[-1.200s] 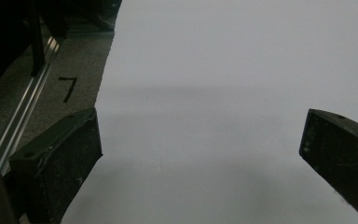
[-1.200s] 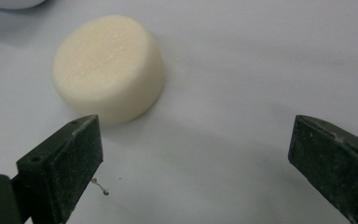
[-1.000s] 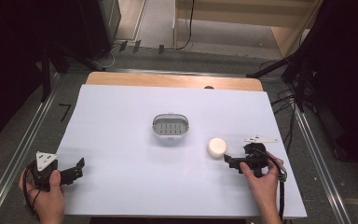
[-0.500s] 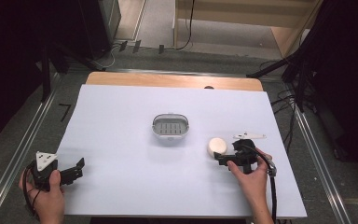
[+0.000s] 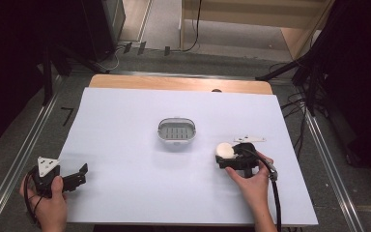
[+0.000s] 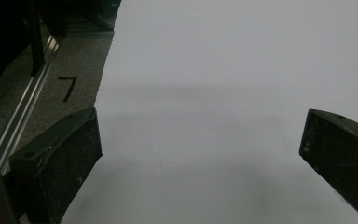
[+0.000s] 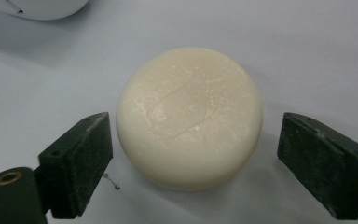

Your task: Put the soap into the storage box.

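Right gripper view, my right gripper (image 7: pixel 193 163) closing around the round white soap (image 7: pixel 189 116), pads not yet touching, my left gripper (image 6: pixel 200 158) spread wide over bare white table (image 6: pixel 223 60).

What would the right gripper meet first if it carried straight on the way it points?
The round white soap. It already sits between the closing jaws of the right gripper, pads not yet touching. Beyond it probably lies the soap dish, though depth is unclear.
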Tool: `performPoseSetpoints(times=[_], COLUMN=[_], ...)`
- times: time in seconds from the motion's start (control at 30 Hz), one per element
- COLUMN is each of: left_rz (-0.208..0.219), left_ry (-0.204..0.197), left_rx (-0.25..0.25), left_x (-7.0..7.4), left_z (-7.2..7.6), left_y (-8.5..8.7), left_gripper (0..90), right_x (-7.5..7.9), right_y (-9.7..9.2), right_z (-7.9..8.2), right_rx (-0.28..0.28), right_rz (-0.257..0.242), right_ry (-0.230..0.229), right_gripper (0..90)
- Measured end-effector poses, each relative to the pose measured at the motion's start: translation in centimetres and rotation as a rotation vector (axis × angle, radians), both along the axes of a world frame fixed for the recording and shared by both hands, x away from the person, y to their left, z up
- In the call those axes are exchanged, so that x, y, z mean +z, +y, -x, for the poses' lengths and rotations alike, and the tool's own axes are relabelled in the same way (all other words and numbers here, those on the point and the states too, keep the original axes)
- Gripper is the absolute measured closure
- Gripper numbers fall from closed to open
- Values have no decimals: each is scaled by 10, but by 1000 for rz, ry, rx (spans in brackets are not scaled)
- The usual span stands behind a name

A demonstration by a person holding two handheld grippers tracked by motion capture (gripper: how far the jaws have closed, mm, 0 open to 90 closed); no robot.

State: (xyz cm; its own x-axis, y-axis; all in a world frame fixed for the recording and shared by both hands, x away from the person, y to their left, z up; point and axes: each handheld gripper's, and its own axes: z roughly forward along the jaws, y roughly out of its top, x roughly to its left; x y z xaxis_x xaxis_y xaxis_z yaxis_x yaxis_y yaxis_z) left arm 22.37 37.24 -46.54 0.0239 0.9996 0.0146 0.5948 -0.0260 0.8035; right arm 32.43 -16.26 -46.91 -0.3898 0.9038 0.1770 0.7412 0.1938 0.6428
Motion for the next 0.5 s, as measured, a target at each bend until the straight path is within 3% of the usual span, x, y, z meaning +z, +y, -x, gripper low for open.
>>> performPoseSetpoints(times=[0.5], left_rz=[0], left_ry=[-3], left_rx=[1], left_x=[0], left_z=[0], left_y=[0], left_gripper=[0], right_x=[-3], right_y=[19], right_z=[-6], right_rx=[-33], right_rz=[67], right_ry=[-16], right_gripper=[209])
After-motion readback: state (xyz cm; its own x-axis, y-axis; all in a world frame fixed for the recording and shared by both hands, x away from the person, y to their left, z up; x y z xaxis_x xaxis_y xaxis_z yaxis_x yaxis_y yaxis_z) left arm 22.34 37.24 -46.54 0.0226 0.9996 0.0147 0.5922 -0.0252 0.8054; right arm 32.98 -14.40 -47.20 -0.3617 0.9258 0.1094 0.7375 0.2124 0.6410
